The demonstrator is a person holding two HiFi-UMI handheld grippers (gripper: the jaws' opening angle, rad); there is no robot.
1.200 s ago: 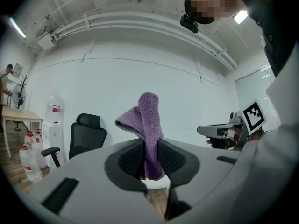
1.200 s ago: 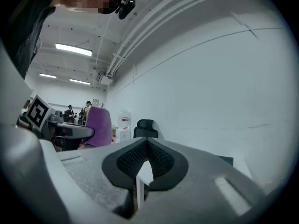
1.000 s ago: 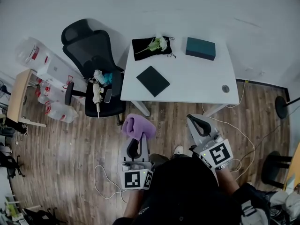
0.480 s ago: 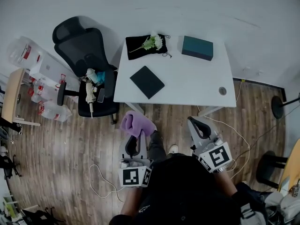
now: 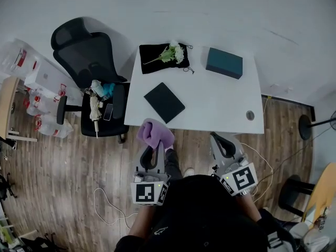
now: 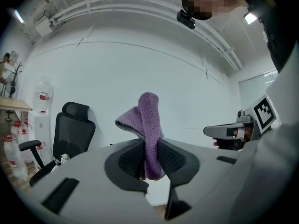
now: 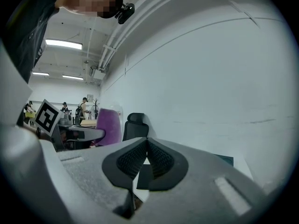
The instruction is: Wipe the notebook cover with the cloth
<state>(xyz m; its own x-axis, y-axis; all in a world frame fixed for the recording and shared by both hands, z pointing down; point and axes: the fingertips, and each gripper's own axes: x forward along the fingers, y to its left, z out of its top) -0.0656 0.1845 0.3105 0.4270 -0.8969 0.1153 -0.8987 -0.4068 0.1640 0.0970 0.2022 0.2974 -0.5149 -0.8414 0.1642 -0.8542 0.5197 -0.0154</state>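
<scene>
**Cloth clamped in the left gripper, notebook apart on the table**

The left gripper (image 5: 151, 154) holds the purple cloth (image 5: 155, 134). Its jaws are closed onto the lower part of the fabric, and the rest stands up past the tips in a folded bunch. The right gripper (image 5: 224, 142) has its jaws pressed together with nothing between them. Both grippers hang in front of the person over the wooden floor (image 5: 63, 193), short of the white table (image 5: 220, 96).

The notebook (image 5: 164, 102) lies flat on the table near its front left corner, turned at an angle to the edges. Its dark cover faces up. It is apart from the cloth, which sits just off the table's front edge, nearer the person. Nothing touches the cover.

Only the head view shows the notebook plainly, together with the teal box (image 5: 224, 63) and a black mat (image 5: 157, 56) bearing a white flower (image 5: 176, 50) at the far side of the table. An office chair (image 5: 86, 51) with clutter on its seat stands to the left of the table.

The left gripper view gives the clamp itself: the cloth (image 6: 148, 125) is pinched between the ribbed pads (image 6: 128, 157) of the left gripper (image 6: 150, 158), with the chair (image 6: 74, 125) behind. The right gripper view shows the right gripper (image 7: 145, 160) with its pads meeting. It also shows the cloth (image 7: 108, 125) off to the left and the chair's back (image 7: 135, 125) beyond.
</scene>
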